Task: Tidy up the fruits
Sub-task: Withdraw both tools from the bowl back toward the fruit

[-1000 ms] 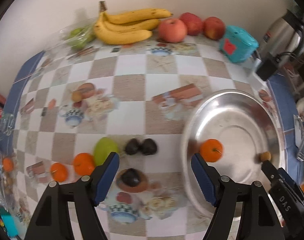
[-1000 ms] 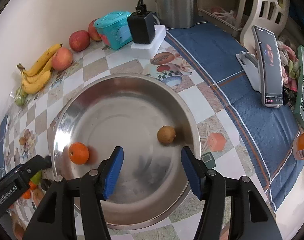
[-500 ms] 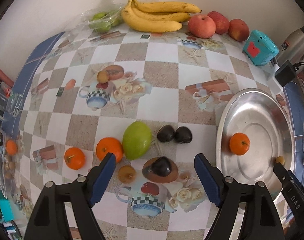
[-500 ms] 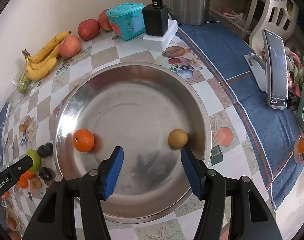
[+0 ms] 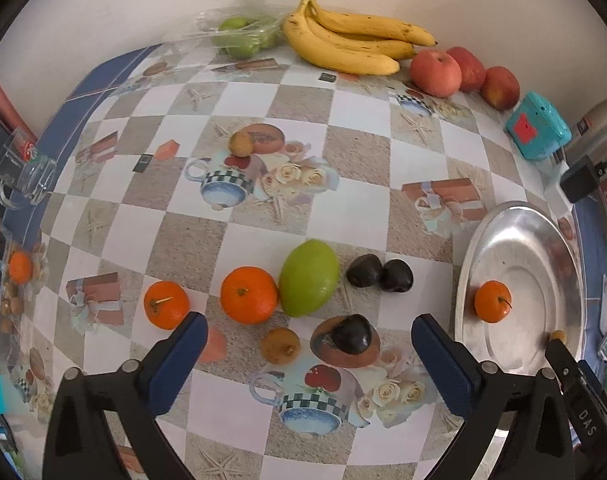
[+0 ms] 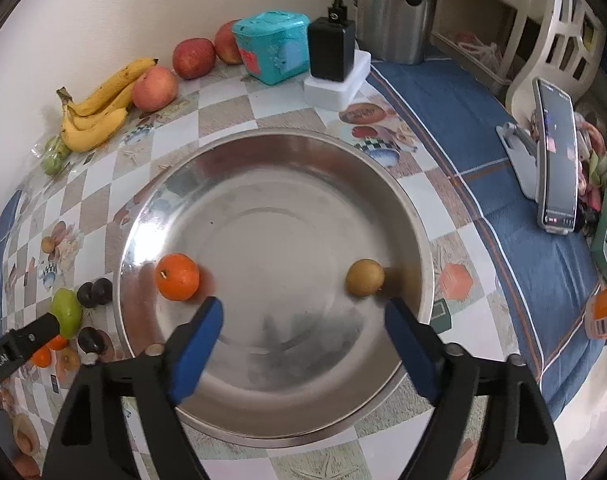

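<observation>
My left gripper (image 5: 309,354) is open and empty above loose fruit on the checked tablecloth: two oranges (image 5: 249,294), a green mango (image 5: 309,277), three dark plums (image 5: 353,333) and a small brown fruit (image 5: 280,346). The steel bowl (image 5: 543,240) lies to the right. My right gripper (image 6: 303,338) is open and empty over the bowl's (image 6: 287,424) near rim. An orange (image 6: 177,276) and a small brown fruit (image 6: 364,277) lie in the bowl.
Bananas (image 5: 351,46), red apples (image 5: 436,73) and a bag of green fruit (image 5: 239,36) line the back wall. A teal box (image 6: 272,51), a black adapter (image 6: 330,55) and a kettle (image 6: 387,12) stand behind the bowl. A phone on a stand (image 6: 553,156) is at the right.
My left gripper has swung left, away from the bowl, and now hovers over the loose fruit. My right gripper has drawn back slightly over the bowl.
</observation>
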A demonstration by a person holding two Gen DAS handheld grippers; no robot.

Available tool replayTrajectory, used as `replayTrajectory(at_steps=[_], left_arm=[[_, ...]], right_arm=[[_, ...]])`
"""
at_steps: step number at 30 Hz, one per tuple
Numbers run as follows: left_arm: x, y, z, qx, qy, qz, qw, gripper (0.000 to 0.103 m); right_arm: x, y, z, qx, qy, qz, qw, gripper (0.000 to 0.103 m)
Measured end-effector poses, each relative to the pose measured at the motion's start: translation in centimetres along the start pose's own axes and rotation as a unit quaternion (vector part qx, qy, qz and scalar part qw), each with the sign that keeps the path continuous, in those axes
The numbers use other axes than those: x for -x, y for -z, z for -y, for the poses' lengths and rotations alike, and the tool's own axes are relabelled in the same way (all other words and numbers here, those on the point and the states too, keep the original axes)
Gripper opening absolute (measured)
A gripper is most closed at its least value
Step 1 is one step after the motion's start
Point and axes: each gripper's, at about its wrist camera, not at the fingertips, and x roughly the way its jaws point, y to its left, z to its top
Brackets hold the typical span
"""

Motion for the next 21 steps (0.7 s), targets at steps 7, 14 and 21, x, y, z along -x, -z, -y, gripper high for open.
replayTrajectory(at_steps=[7,14,21], left_arm=[[-0.2,0.5,-0.8,-0.010,-0.027,0.006,0.9996,0.103],[0.8,0.4,-2.1,-0.027,-0.044,0.021,0.9985,0.103],[2.9,-0.5,-3.6,-0.044,-0.074,0.058,0.9946,0.103]], right_arm=[[0.2,0.0,-0.3,0.007,0.009,0.007,1.000,0.090],[0.1,0.3,-0.3,0.006,0.014,-0.001,1.000,0.090],[0.1,0.6,-1.4,0.009,-0.021,-0.006,1.000,0.090]])
